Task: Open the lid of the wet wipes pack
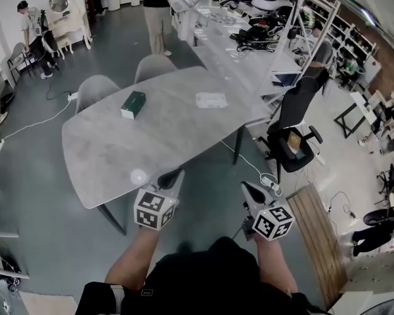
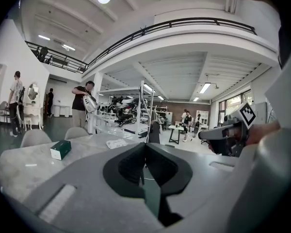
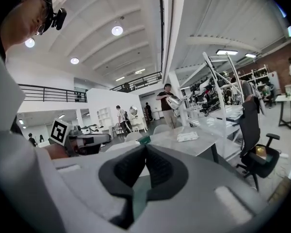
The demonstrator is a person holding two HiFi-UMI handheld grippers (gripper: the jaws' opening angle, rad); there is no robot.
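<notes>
Here the wet wipes pack (image 1: 211, 100) and green box (image 1: 133, 104) lie apart.

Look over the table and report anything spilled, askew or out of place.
Nothing stands out. The wet wipes pack lies flat on the grey table, the green box sits apart from it, and no spill shows. A pale round spot near the table's near edge may be only lamp glare; I cannot tell.
</notes>
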